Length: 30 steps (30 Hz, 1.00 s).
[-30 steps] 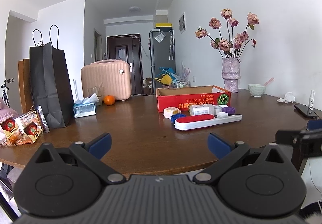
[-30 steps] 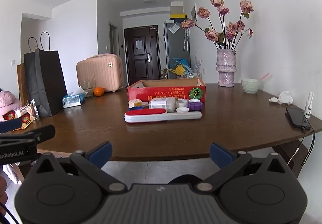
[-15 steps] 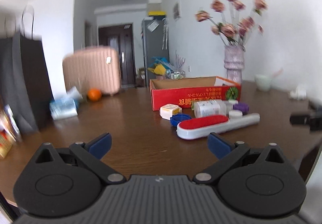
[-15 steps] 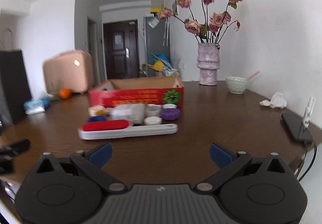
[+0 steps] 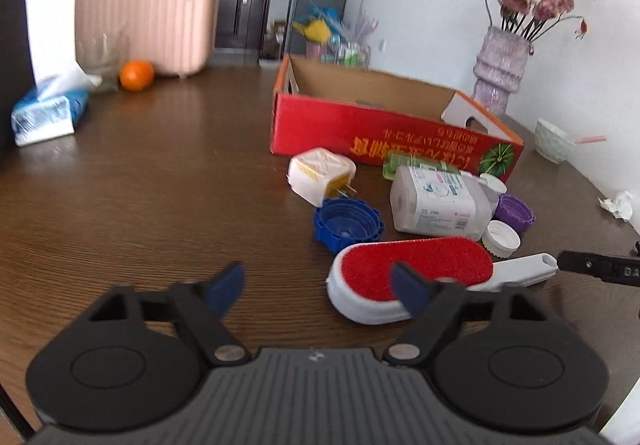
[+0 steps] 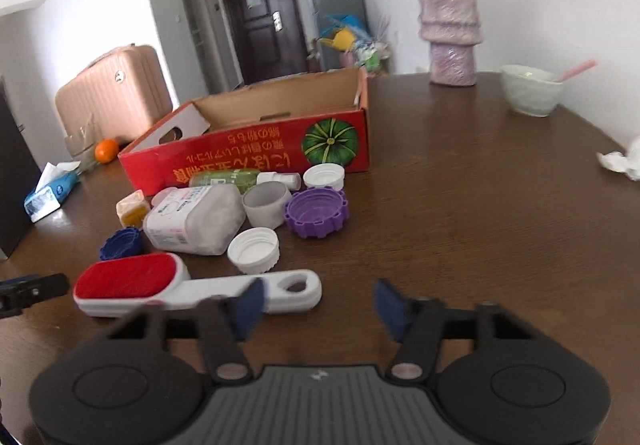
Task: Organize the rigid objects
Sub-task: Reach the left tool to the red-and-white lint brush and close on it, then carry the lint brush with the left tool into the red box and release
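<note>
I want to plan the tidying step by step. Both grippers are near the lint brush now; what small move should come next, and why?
Probably ease the right gripper slightly left so its open jaws straddle the handle of the lint brush, then close. The handle lies beside its left finger, ungrasped, and the cardboard box behind looks empty. The left gripper is open too.

Both wrist views look low across the table (image 5: 160, 185), sharing the red box (image 6: 256, 149).

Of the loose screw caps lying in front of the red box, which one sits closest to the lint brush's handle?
The white ribbed cap, open side up, just behind the lint brush handle. The purple cap and blue cap lie farther off.
</note>
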{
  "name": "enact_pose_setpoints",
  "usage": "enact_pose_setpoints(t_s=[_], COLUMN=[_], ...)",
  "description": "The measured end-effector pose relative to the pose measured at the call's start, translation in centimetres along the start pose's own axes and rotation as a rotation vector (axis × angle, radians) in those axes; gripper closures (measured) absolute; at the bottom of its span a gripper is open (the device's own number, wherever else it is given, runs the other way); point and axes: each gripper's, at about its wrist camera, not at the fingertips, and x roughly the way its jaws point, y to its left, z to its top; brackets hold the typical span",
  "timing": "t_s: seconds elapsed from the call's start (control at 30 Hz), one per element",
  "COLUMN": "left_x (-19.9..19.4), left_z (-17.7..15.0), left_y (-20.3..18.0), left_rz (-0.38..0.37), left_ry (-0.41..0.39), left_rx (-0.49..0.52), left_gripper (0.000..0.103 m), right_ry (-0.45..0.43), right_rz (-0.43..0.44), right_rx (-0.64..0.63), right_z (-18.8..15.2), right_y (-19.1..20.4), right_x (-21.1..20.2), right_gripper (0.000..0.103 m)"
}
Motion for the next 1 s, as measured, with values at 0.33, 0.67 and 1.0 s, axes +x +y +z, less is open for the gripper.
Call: enact_pose_setpoints(t_s=[0.33, 0.67, 1.0], left_x=[1.3, -3.6, -4.1], left_z=[0.4, -3.8, -4.5], left_y=[-1.0, -0.9, 0.3], left_rz=[-0.102, -0.126, -0.145], left_ry=[0.009, 0.005, 0.015], left_rx=[-0.015, -0.083, -0.254], left_gripper=[0.069, 0.068, 0.068], right_ry=[0.028, 0.013, -0.069], right_rz=[0.062, 0.063, 0.034], right_rx=[0.021, 0.03, 0.026], right_z=[0.2, -4.2, -6.9], right_y=[-1.2, 0.0, 0.6], right_x=[2.7, -2.5, -4.5], right_gripper=[0.086, 0.091, 0.091])
